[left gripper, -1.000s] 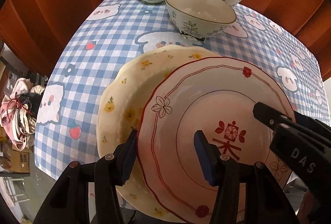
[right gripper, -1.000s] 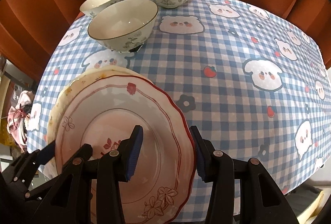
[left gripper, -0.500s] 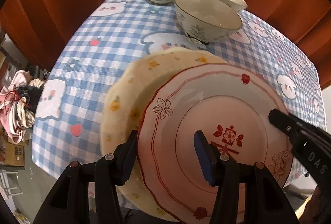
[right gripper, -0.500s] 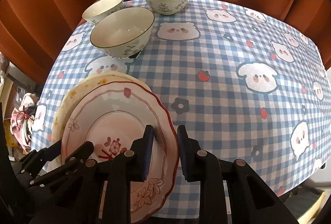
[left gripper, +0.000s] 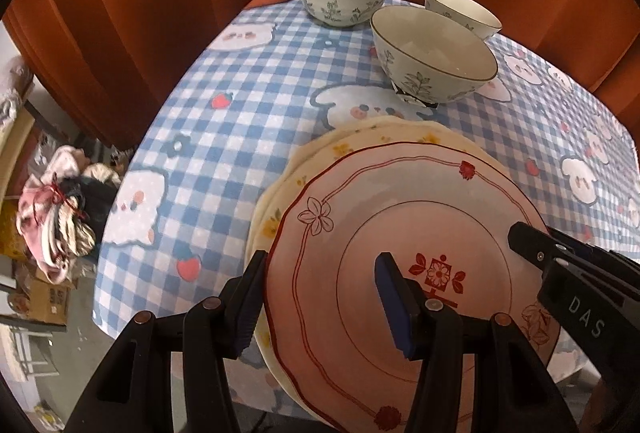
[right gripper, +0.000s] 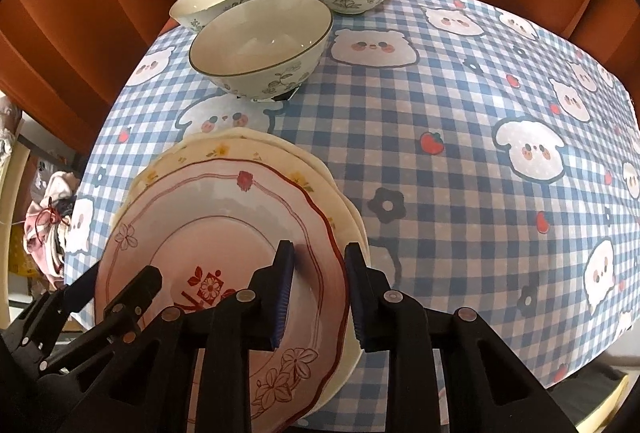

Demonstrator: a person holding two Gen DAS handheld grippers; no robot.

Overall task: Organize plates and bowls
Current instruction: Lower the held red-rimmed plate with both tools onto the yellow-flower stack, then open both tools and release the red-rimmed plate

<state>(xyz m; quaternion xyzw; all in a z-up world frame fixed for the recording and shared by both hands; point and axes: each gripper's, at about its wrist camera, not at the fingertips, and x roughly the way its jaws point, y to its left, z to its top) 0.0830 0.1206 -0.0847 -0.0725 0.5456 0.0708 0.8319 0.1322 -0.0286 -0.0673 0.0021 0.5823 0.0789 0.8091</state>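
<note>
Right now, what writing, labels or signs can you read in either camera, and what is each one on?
"DAS": white letters on the right gripper, seen from the left camera.
Red emblem at the pink plate's centre: partly hidden, unreadable.
Cardboard box print: too blurred.
Nothing else readable.

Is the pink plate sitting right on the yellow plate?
Touching. The right wrist view shows the pink plate lying directly on the yellow plate, rims stacked with no gap.
</note>
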